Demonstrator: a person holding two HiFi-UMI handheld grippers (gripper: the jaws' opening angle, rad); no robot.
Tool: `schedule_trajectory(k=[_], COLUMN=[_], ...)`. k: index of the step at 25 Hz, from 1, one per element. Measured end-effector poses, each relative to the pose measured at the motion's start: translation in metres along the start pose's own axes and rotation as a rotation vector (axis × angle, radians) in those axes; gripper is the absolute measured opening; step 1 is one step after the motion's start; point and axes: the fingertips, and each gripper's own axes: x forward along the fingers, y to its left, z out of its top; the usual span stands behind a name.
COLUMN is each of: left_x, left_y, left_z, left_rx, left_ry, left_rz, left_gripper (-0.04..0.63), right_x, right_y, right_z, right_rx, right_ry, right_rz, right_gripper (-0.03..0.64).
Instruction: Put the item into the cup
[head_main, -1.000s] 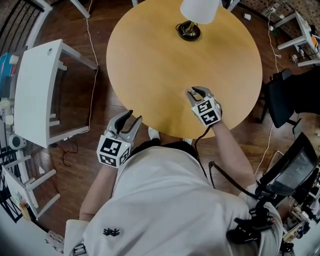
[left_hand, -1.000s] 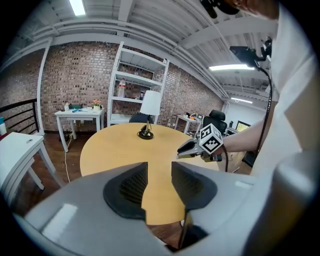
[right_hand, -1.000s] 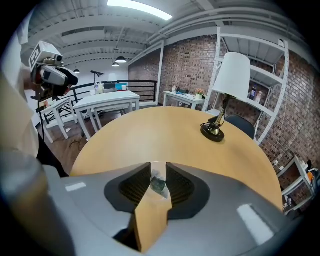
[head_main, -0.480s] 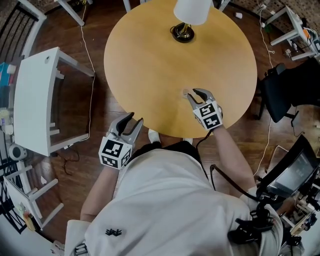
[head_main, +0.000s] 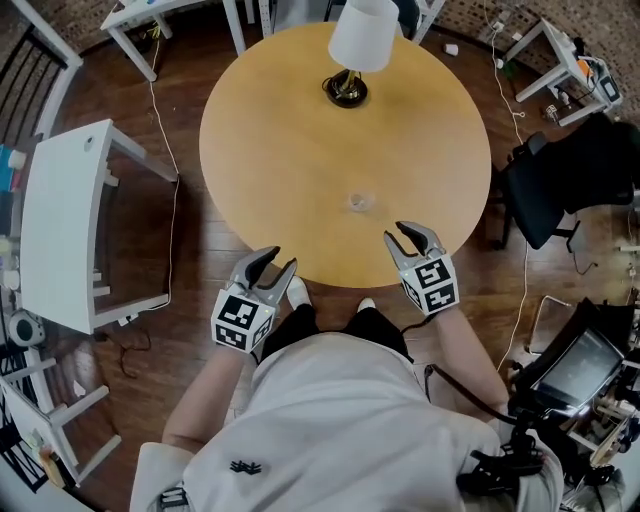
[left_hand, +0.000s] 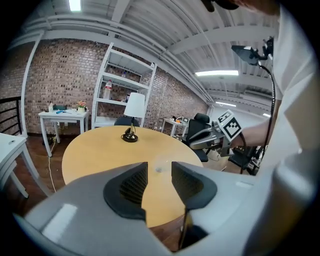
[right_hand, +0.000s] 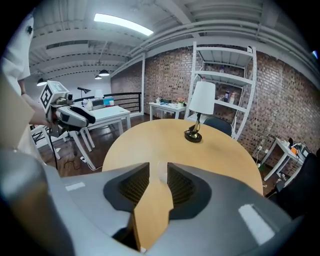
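Both pairs of jaws stand narrowly apart with nothing between them. The right gripper (head_main: 400, 236) hangs over the table's (head_main: 290, 150) near edge, and its own view shows bare tabletop and the cup (head_main: 360, 202) through the gap. The left gripper (head_main: 272, 262) is just off the table's near-left edge, above the wooden floor, its jaws pointing in toward the tabletop.

The cup is small and clear and stands upright on the table, between its centre and its near edge, apart from both grippers and nearer the right one. Whether the item is inside cannot be told; the cup is too small and glassy.

A lamp (head_main: 363, 35) with a white shade stands at the table's far side. A white desk (head_main: 60, 215) is to the table's left, a black chair (head_main: 560, 190) to its right.
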Motion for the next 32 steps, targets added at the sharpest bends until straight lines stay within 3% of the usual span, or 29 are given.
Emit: schedule_trajectory(k=[9,14,18,24,28,32], left_x=[-0.028,-0.041,-0.059,-0.083,-0.09,-0.105], left_y=[-0.104,-0.202,-0.269,-0.305,-0.323,-0.329], left_z=[0.006,-0.011,-0.035,-0.055,-0.054,-0.057], left_rx=[0.037,0.013,-0.012,-0.002,0.05,0.056], left_ry=[-0.063,-0.092,-0.063,-0.04,-0.052,-0.07], left_rz=[0.095,0.154,0.175,0.17,0.13,0.128], left_gripper=[0.13,0.13,0.13,0.13,0.13,0.13], right_x=[-0.147,-0.229,-0.276,-0.319,-0.338,-0.346], right_y=[0.011,0.009,0.013,0.03,0.043,0.062], right_z=[-0.025,-0.084,-0.134,-0.163,-0.167,-0.166], right_rx=[-0.012,0.001,0.021,0.022,0.065,0.029], right_ry=[-0.148,-0.183,-0.157,-0.157,-0.188,-0.186], right_rz=[0.027,0.049,0.075,0.062,0.03,0.018], right_gripper=[0.123,0.123,0.128,0.141,0.141,0.141])
